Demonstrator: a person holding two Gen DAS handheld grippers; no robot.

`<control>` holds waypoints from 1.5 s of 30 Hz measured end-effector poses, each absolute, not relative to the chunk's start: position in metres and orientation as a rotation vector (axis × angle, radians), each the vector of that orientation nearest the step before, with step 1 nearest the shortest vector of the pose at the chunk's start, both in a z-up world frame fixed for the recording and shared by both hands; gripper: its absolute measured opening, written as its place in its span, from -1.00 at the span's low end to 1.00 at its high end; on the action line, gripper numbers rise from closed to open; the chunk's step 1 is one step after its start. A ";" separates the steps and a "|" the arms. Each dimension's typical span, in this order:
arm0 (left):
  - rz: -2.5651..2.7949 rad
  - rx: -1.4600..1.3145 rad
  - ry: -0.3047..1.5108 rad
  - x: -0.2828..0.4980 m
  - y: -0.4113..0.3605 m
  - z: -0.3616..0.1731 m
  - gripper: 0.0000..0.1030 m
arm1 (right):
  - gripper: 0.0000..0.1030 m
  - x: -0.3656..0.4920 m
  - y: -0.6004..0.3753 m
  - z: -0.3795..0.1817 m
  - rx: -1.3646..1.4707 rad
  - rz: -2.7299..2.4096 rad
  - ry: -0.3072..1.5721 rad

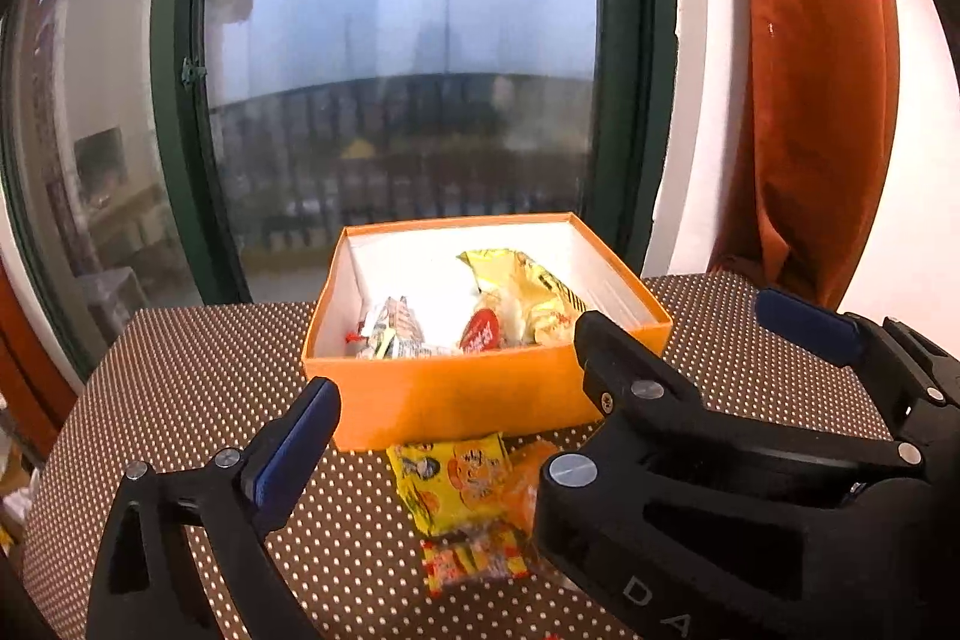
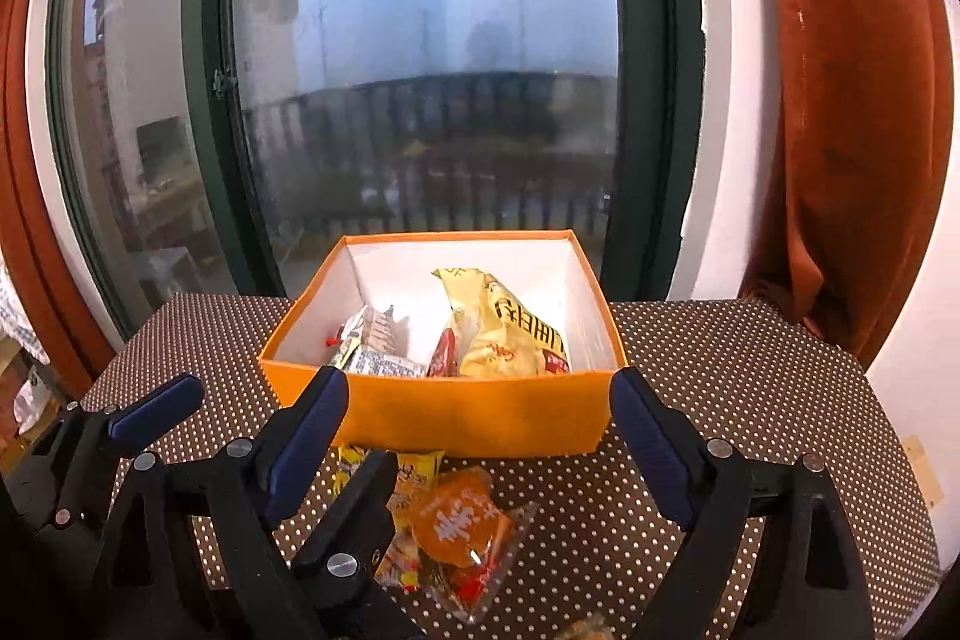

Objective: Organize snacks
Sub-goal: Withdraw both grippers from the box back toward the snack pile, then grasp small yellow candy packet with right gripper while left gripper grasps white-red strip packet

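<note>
An orange box (image 1: 456,394) with a white inside stands on the dotted table and also shows in the right wrist view (image 2: 480,415). It holds a big yellow bag (image 1: 528,292) (image 2: 504,334), a red packet (image 1: 480,331) and small silver packets (image 1: 390,331) (image 2: 372,340). In front of it lie loose packets: a yellow one (image 1: 450,478), an orange one (image 2: 459,523) and a red-yellow one (image 1: 474,559). My left gripper (image 1: 456,430) is open and empty above them. My right gripper (image 2: 480,436) is open and empty, beside the left gripper (image 2: 240,436).
The brown dotted tabletop (image 1: 210,388) (image 2: 750,388) ends at a dark green window frame (image 1: 180,100) behind the box. A rust curtain (image 2: 858,130) hangs at the right. The right gripper (image 1: 690,358) crosses the left wrist view.
</note>
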State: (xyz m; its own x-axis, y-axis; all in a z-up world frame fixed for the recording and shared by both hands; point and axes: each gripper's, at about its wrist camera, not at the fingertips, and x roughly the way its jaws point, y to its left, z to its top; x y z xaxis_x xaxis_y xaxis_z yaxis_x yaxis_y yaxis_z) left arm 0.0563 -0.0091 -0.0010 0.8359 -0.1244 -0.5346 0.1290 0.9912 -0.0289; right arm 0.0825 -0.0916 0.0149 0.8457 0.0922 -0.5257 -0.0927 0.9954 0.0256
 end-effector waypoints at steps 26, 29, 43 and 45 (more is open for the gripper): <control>-0.193 0.050 0.651 0.009 -0.010 -0.097 0.93 | 0.84 0.035 -0.090 -0.074 -0.049 0.090 0.611; -0.190 0.078 0.652 0.002 -0.010 -0.105 0.93 | 0.84 0.029 -0.091 -0.085 -0.024 0.116 0.615; -0.225 0.119 0.704 -0.024 -0.011 -0.146 0.93 | 0.84 0.002 -0.087 -0.128 0.022 0.111 0.661; -0.237 0.112 0.716 -0.025 -0.009 -0.150 0.93 | 0.84 -0.001 -0.086 -0.132 0.030 0.122 0.664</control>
